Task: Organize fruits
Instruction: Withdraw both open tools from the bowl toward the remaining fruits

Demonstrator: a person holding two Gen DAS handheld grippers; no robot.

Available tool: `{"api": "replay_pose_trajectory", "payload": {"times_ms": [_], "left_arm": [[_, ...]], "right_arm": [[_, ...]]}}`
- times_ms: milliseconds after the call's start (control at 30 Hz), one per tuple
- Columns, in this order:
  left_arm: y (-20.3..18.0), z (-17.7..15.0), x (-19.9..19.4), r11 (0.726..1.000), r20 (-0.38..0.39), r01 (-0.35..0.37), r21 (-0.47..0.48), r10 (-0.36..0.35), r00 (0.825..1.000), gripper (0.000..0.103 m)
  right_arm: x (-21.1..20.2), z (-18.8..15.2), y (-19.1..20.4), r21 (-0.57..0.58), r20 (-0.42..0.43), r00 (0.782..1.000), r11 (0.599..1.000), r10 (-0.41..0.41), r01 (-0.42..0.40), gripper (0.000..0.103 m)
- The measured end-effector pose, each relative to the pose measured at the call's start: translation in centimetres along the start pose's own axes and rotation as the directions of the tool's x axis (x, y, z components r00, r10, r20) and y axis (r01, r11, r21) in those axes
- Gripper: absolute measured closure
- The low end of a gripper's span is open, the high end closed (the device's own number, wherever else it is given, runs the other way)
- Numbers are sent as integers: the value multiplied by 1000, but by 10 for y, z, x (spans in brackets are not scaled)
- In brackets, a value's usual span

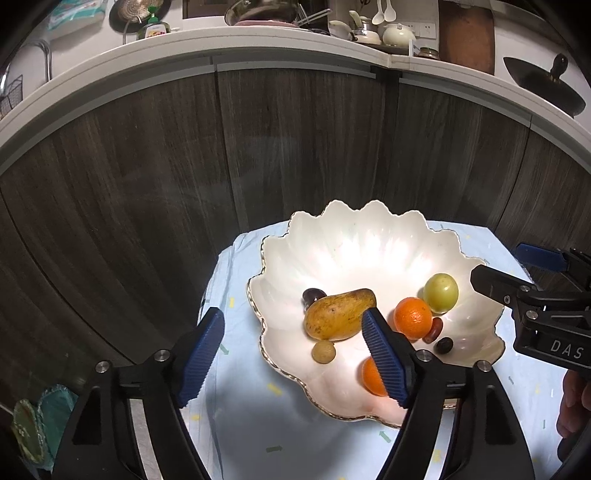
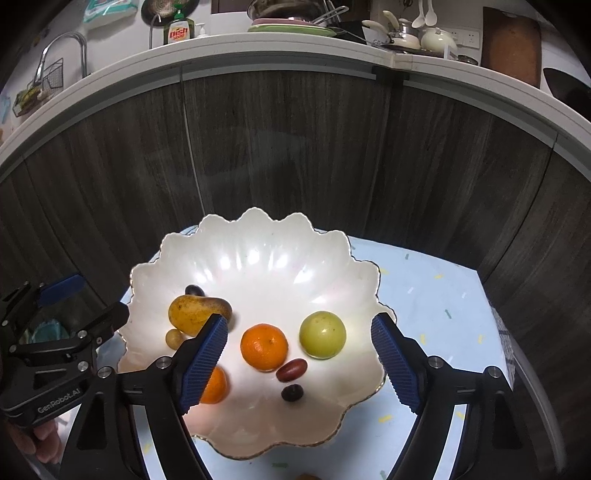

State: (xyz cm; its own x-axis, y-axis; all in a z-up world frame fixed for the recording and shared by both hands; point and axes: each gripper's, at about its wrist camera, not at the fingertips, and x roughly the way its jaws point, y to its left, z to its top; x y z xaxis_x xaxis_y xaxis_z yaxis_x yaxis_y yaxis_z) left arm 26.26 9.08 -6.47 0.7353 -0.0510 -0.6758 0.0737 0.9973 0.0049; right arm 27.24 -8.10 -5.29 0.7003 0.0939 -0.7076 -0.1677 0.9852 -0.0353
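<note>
Left wrist view: my left gripper (image 1: 293,354) stands wide apart and holds nothing, one pad over the blue cloth (image 1: 240,369), the other above the scalloped white bowl (image 1: 369,229) beside the mango (image 1: 338,314). Right wrist view: my right gripper (image 2: 301,363) gapes equally wide, empty, hovering over an orange (image 2: 264,346), green fruit (image 2: 322,334) and red date (image 2: 291,370) in the bowl.

Upper left of the frame, a dish soap bottle (image 2: 179,31) beside a faucet (image 2: 61,50); upper right, a white teapot (image 2: 437,38) and wooden cutting board (image 2: 511,46).
</note>
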Motion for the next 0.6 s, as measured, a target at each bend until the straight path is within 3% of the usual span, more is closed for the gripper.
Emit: {"api": "replay_pose_trajectory", "payload": {"times_ms": [600], "left_arm": [[-18, -3, -31, 999, 39, 20, 42, -22, 999, 20]], "right_arm": [[-33, -13, -12, 33, 45, 999, 999, -26, 24, 22]]}}
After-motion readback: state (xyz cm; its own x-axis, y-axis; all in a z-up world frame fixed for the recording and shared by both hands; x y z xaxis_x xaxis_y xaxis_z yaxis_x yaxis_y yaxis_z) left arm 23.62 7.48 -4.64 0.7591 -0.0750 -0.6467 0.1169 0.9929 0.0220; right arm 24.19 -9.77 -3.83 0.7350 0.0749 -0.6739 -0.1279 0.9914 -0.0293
